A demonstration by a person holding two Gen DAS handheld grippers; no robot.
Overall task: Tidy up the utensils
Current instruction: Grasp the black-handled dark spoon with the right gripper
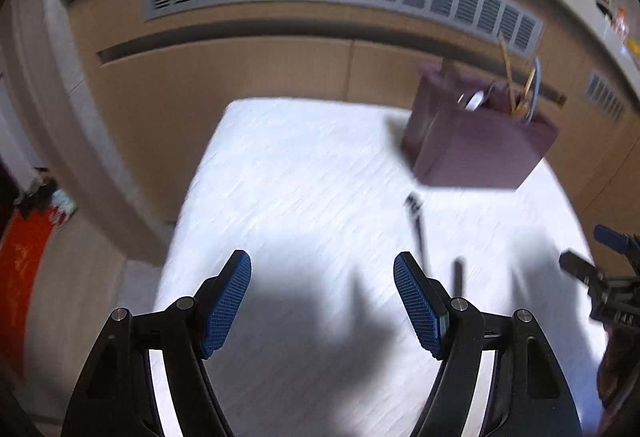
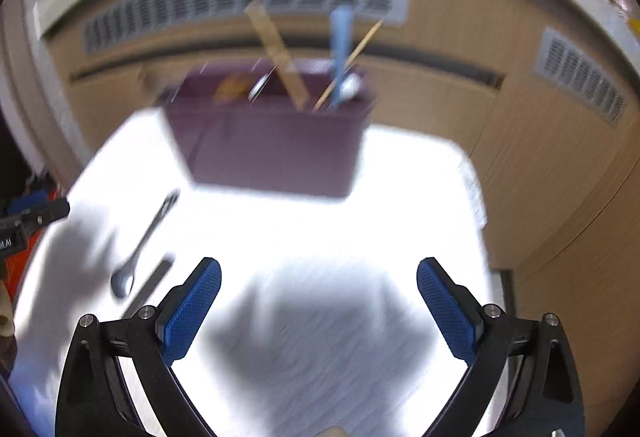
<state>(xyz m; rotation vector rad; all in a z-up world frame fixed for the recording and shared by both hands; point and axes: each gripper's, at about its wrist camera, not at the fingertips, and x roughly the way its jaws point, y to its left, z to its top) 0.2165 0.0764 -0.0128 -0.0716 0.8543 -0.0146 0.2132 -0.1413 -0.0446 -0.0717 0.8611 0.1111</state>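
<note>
Evidently both grippers are hovering empty over the white table [image 2: 400, 173], the left gripper [image 1: 322, 297] and right gripper [image 2: 319, 303] each with fingers spread wide. A metal spoon [image 2: 140, 245] and a dark utensil [image 2: 150, 287] are lying in front of the purple holder [image 2: 272, 153], which is already carrying several utensils. Picking the spoon by its handle's middle, then dropping it upright into the holder, looks wisest.

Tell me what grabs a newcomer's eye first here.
The purple utensil box at the far side of the white table, bristling with a blue handle and wooden sticks. Next, a metal spoon lying loose at front left, beside the open right claw.
</note>
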